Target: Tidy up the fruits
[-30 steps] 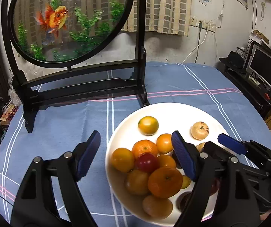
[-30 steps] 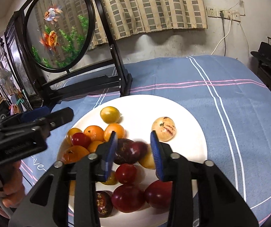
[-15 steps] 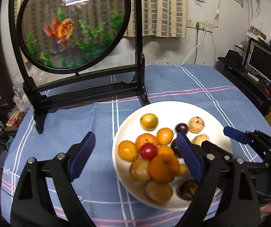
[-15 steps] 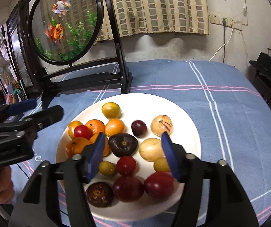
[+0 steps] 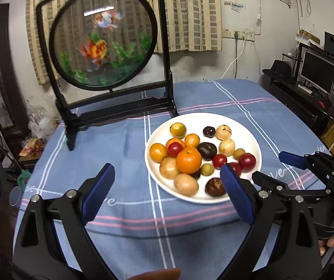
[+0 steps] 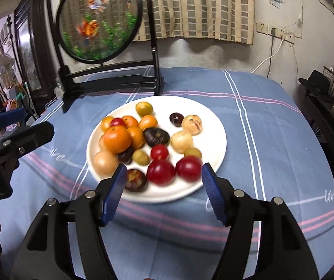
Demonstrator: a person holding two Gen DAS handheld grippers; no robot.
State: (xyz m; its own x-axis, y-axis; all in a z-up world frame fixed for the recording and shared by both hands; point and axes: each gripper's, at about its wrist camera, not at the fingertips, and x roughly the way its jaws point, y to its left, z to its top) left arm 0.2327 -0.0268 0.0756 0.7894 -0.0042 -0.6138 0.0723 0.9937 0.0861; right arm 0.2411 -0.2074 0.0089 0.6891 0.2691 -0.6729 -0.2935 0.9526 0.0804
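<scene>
Round-ish table (image 5: 124, 140) under a blue cloth with white and pink stripes (image 6: 260, 121), "love" stitched in white here and there. Sitting straight on the cloth: a white plate (image 5: 253, 140) loaded with fruit, just ahead of the right gripper's (image 6: 162, 182) tips and ahead-right of the left gripper (image 5: 167, 186). Further back, beyond the plate and off to the left of both grippers, a black wooden stand with a round goldfish screen (image 5: 101, 39), feet planted on the cloth near the far edge. Bare cloth directly under both grippers.
</scene>
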